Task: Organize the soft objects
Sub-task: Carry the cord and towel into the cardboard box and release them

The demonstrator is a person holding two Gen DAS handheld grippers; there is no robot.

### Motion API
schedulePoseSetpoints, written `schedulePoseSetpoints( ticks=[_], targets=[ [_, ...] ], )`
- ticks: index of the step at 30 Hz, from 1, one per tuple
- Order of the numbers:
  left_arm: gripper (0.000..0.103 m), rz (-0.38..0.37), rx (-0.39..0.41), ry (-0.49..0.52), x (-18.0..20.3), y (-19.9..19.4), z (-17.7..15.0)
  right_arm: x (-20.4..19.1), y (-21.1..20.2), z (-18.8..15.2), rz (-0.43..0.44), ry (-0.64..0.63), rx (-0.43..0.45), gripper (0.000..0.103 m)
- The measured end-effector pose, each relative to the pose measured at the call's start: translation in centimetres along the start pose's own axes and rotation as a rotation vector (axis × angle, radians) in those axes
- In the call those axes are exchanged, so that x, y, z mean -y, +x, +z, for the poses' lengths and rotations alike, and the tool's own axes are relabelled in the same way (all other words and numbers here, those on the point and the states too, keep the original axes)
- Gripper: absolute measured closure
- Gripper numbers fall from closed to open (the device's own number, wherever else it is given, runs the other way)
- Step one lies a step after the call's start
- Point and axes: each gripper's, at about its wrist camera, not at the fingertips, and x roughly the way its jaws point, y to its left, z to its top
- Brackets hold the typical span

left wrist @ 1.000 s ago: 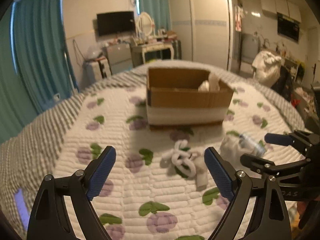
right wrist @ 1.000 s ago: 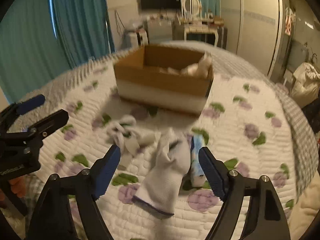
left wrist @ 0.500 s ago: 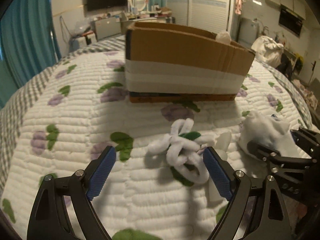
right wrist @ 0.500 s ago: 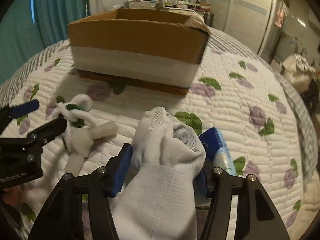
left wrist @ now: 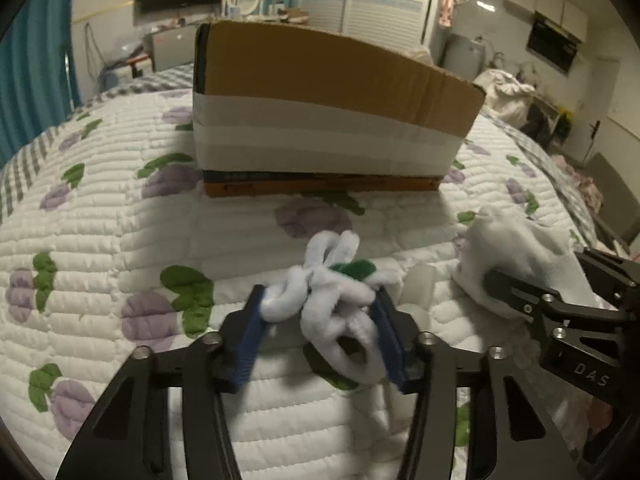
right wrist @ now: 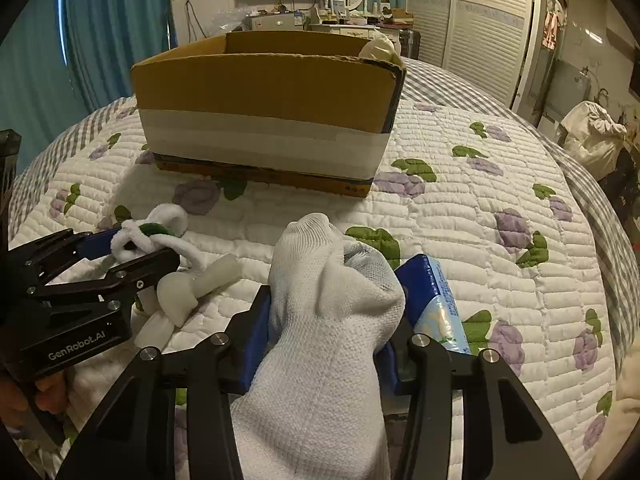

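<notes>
Clamping a fuzzy white knot point(left wrist: 332, 300), the left gripper point(left wrist: 320, 332) mirrors the right gripper point(right wrist: 324, 320) squeezing a white sock point(right wrist: 332, 300); both await the upper-centre cardboard box point(right wrist: 264, 92).

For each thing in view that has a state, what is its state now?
Left gripper: shut on the fluffy white toy.
Right gripper: shut on the white sock.
Cardboard box: open at the top, upright on the quilt.
Blue packet: lying on the quilt, beside the right fingers.
</notes>
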Motion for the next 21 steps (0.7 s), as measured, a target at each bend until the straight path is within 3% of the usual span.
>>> schedulePoseSetpoints(
  ticks=[9, 14, 21],
  targets=[
    [0.057, 0.055, 0.063, 0.043, 1.9, -4.1, 0.3, -0.4, -3.1, 0.3, 0.058, 0.002, 0.055, 0.061],
    [0.057, 0.113, 0.092, 0.031, 2.3, -6.8, 1.0, 0.3, -6.6, 1.2, 0.104, 0.054, 0.116, 0.061],
    [0.057, 0.113, 0.168, 0.009, 3.6, -12.4, 3.6, 1.6, -12.6, 3.5, 0.156, 0.085, 0.238, 0.061]
  ],
)
